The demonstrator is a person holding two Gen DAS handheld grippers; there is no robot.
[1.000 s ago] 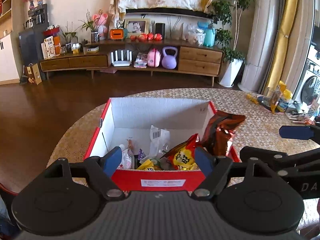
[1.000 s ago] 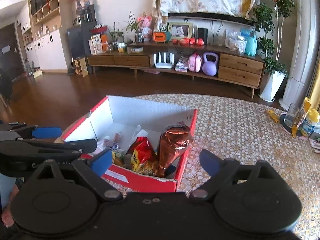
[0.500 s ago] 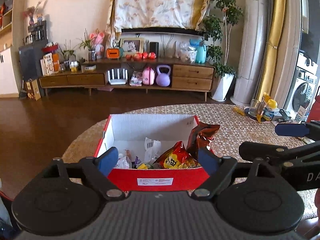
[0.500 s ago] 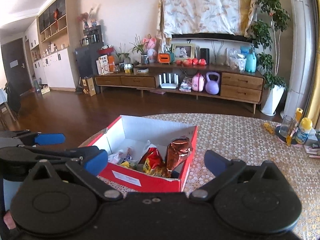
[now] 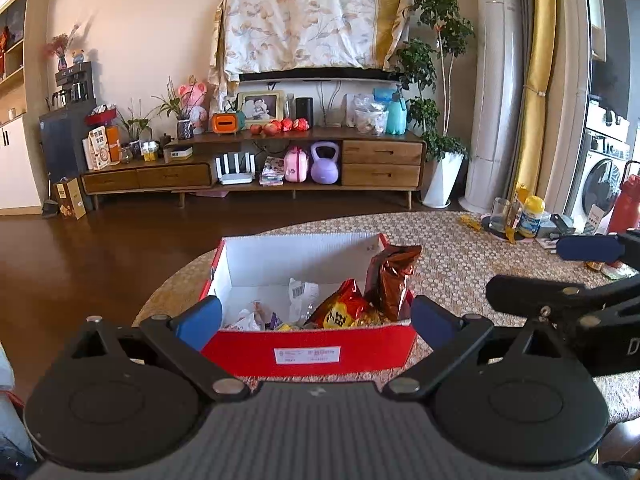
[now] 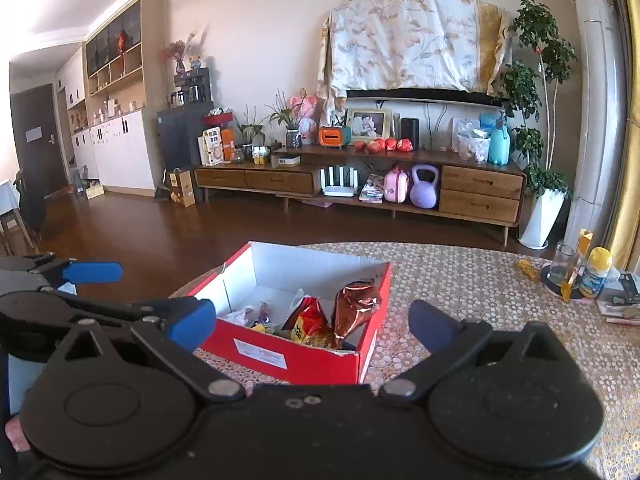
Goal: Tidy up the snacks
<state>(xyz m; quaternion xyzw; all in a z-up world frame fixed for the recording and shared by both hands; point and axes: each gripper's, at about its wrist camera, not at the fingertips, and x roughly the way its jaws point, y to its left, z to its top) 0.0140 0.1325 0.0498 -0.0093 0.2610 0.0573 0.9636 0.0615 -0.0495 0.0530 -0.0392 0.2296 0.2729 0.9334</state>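
A red cardboard box (image 5: 308,350) with a white inside sits on the patterned round table (image 5: 452,256); it also shows in the right wrist view (image 6: 280,354). It holds a brown foil bag (image 5: 390,280), a red-and-yellow snack bag (image 5: 340,312), a clear wrapper (image 5: 300,294) and small packets. My left gripper (image 5: 314,322) is open and empty, just short of the box's near wall. My right gripper (image 6: 312,326) is open and empty, to the right of the left one, pulled back from the box.
A glass (image 5: 498,216), a yellow-capped bottle (image 5: 530,216), a red flask (image 5: 624,208) and papers stand at the table's far right edge. A yellow wrapper (image 6: 526,270) lies on the table beyond the box. A TV cabinet (image 5: 256,168) stands across the wooden floor.
Both grippers have drawn back and up from the box, which now looks smaller and farther. Both stay open and empty; the snacks in the box have not moved.
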